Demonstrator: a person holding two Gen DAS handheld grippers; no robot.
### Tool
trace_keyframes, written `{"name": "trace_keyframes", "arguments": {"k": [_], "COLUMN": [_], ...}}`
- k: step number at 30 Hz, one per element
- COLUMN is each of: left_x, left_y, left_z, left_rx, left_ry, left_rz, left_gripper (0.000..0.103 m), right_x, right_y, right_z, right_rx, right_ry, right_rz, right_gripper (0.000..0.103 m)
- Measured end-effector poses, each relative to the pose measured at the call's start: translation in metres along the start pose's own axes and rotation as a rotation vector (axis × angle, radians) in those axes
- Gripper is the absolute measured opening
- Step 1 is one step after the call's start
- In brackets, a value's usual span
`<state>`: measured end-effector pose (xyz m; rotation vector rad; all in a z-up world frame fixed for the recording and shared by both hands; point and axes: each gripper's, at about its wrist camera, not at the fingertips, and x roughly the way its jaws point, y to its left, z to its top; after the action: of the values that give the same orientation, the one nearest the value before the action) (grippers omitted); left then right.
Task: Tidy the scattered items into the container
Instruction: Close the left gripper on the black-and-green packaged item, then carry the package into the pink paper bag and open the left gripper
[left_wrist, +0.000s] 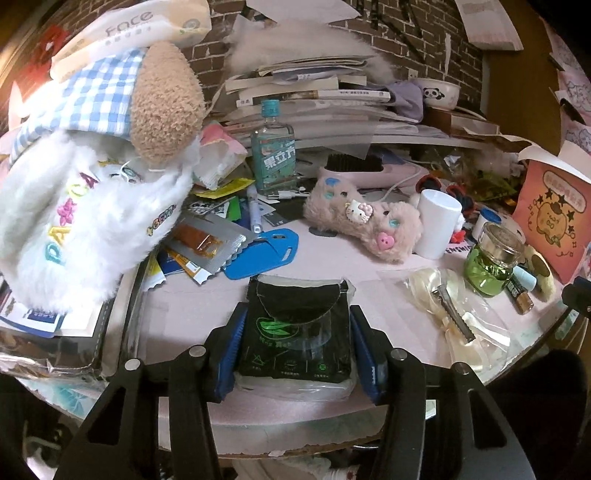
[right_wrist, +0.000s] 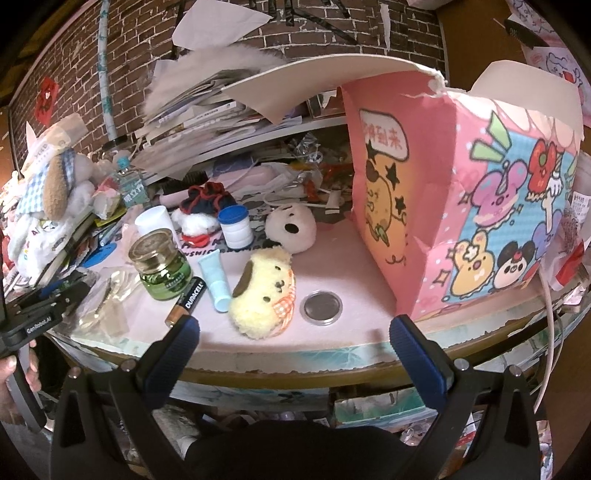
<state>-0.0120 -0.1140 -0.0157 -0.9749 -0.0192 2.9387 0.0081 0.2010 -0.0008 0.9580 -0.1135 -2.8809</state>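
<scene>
Carrying the black packet (left_wrist: 295, 332) to the pink box (right_wrist: 454, 206) looked like the step in hand, and doing it well would call for a steady pinch, because the packet was soft and sat inside a clear slippery wrap that could slide out of the pads. The left gripper (left_wrist: 295, 343) had its 2 blue pads pressed against the packet's left and right edges, so it was grasping it, just above the near edge of the pink table (left_wrist: 332, 266). Lifting it straight up first seemed wise, as the ribbon bag (left_wrist: 454, 314) lay near on the right and a blue tag (left_wrist: 262, 254) lay just beyond.

The packet was flat, black, with a curved flap at its far end, a green leaf mark and small green symbols toward the near end.

The right gripper (right_wrist: 295, 339) hung with its fingers spread wide and nothing between them, at the near table edge, in front of the yellow plush dog (right_wrist: 264, 291) and a round clear-cased disc (right_wrist: 321, 306). The box stood at the far right with its top flaps up, so a drop from above seemed the cleanest way in.
</scene>
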Motion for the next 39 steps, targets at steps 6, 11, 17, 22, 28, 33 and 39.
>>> {"name": "trace_keyframes", "arguments": {"k": [6,11,17,22,28,33,39], "left_x": [0.002,0.000,-0.013,-0.029,-0.042,-0.049,-0.057], "left_y": [-0.009,-0.017,-0.023,-0.044,-0.082,-0.107,-0.142], "left_z": [0.003,0.011,0.027,0.045,0.065,0.078,0.095], "left_rx": [-0.006,-0.008,-0.025,-0.010,0.046,0.064,0.124], "left_ry": [0.010,0.013,-0.011,-0.036,-0.045,-0.053,-0.071], "left_rz": [-0.023,0.008,0.009,-0.019,-0.053,-0.081,-0.110], "left_gripper": [0.044,0.044,0.043,0.043,0.043,0.043,0.043], "right_x": [-0.001,-0.003,-0.005,-0.007,-0.014,-0.020,-0.021], "right_y": [0.001,-0.001,-0.001,0.000,-0.003,-0.009,-0.016], "right_z": [0.002,0.004,0.007,0.014,0.022,0.027,0.027], "right_rx": [0.001,0.007,0.006,0.004,0.007,0.016,0.024], "right_ry": [-0.003,-0.014,-0.017,-0.017,-0.032,-0.043,-0.040], "right_rz": [0.002,0.005,0.004,0.012,0.005,-0.004,-0.008], "right_gripper": [0.103,0.103,0.103,0.103,0.103,0.103,0.103]}}
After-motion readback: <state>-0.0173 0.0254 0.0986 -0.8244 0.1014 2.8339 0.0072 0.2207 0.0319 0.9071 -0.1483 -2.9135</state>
